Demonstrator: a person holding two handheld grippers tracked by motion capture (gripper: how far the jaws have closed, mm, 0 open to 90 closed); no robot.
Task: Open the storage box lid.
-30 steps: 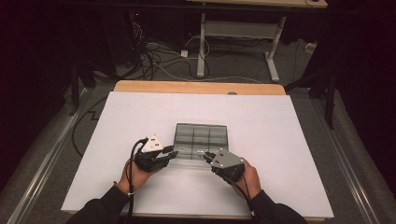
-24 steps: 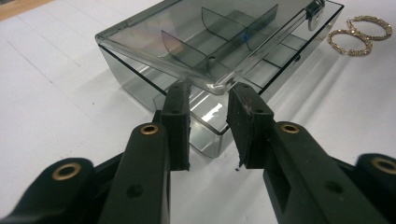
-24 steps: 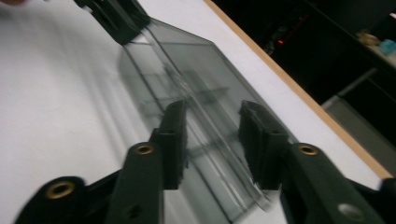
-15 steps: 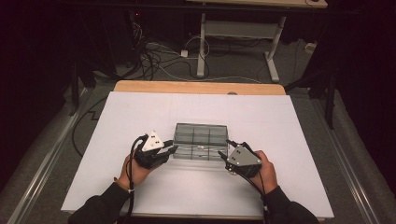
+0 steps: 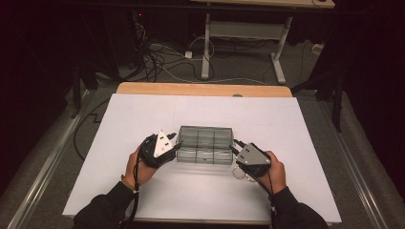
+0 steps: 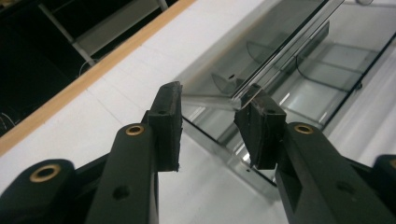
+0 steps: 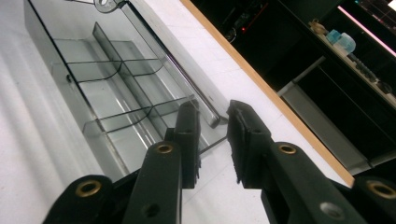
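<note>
High view: clear box (image 5: 205,144) mid-table (image 5: 143,114); both tools flank ends.

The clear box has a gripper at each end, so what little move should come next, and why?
Probably close the left gripper on the box corner. In the left gripper view its jaws straddle the clear corner edge with gaps showing; they have just been opening. The right gripper's jaws, just closing, stand at the other end with a gap too.

white table cover (image 5: 143,119), wooden edge (image 5: 200,89), cables (image 5: 162,55) and desk frame (image 5: 243,31) behind.
</note>
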